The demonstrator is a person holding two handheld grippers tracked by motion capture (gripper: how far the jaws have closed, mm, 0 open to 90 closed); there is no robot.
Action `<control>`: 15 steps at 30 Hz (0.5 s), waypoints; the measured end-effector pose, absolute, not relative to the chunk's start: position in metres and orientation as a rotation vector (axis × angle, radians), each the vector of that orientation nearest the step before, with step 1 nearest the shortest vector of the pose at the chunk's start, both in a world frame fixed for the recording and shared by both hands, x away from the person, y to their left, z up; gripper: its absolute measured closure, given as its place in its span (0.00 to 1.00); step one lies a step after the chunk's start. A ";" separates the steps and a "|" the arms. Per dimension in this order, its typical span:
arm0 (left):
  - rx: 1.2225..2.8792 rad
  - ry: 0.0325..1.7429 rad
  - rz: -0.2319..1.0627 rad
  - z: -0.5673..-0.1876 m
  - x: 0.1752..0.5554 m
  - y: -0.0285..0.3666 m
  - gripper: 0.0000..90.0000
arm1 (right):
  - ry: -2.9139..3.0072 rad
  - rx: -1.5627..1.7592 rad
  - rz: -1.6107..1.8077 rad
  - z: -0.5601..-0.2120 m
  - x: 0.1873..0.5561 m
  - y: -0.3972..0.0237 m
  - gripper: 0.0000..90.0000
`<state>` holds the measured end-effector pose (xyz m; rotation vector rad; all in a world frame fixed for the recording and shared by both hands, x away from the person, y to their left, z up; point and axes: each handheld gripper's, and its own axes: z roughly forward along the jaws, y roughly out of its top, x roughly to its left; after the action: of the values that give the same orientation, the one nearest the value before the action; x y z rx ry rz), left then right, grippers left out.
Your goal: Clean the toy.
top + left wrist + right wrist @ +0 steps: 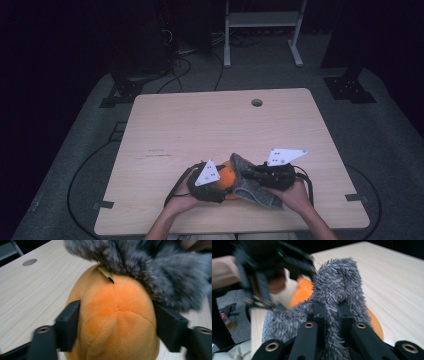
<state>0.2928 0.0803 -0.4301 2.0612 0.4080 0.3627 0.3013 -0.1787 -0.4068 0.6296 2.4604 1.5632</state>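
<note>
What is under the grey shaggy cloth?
The grey shaggy cloth drapes over the far top of an orange plush toy; a small tag peeks out. The toy's covered part is hidden.

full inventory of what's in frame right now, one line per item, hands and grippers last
plush toy: 1, orange, near edge of the table, between the left gripper's jaws
fluffy cloth: 1, grey, draped over the plush toy, pinched by the right gripper
table: 1, light wood, centre, round hole near its far edge
metal frame: 1, white, on the floor beyond the table
cables: several, black, on the floor behind and beside the table
left gripper: 1, black, jaws either side of the plush toy; whether the pads press is unclear
right gripper: 1, black, shut on the fluffy cloth
hands: 2, at the near edge, each holding a gripper
</note>
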 end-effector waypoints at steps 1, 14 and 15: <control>2.048 0.439 0.341 -0.430 0.295 0.082 0.23 | 2.460 0.656 1.553 -0.411 0.304 -0.182 0.90; 2.097 0.316 0.437 -0.432 0.284 0.072 0.40 | 2.478 0.573 1.513 -0.397 0.297 -0.171 0.90; 2.096 0.315 0.430 -0.432 0.284 0.073 0.40 | 2.470 0.615 1.514 -0.399 0.301 -0.177 0.90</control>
<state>0.2843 0.0732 -0.4323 2.0965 0.3151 0.4303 0.3009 -0.1769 -0.3995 0.6149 2.4704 1.5136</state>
